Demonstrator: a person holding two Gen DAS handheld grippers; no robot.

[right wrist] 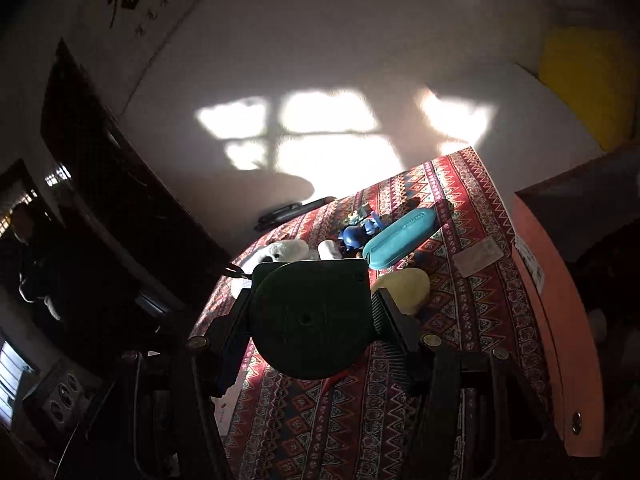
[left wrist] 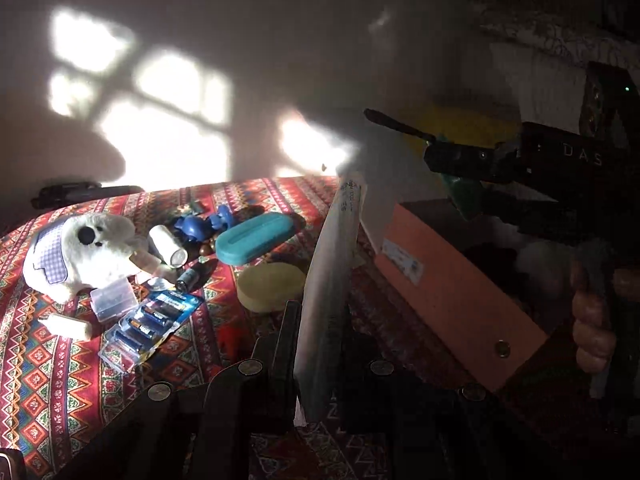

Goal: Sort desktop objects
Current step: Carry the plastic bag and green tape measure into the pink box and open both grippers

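Note:
My left gripper (left wrist: 318, 316) is shut on a flat white packet (left wrist: 332, 280) that stands on edge between its fingers, above the patterned tablecloth (left wrist: 48, 360). My right gripper (right wrist: 310, 320) is shut on a dark green round tape measure (right wrist: 308, 316); in the left wrist view it hangs above an orange box (left wrist: 452, 292) with something green (left wrist: 464, 196) in it. On the cloth lie a white plush bear (left wrist: 84, 248), a battery pack (left wrist: 152, 324), a teal case (left wrist: 256, 240), a blue toy (left wrist: 200, 226) and a yellow round block (left wrist: 272, 286).
A clear small box (left wrist: 112, 300), white rolls (left wrist: 168, 246) and a loose battery (left wrist: 188, 278) lie among the objects. The orange box (right wrist: 560, 320) stands at the table's right. A white sunlit wall is behind; a dark doorway (right wrist: 80, 200) is at left.

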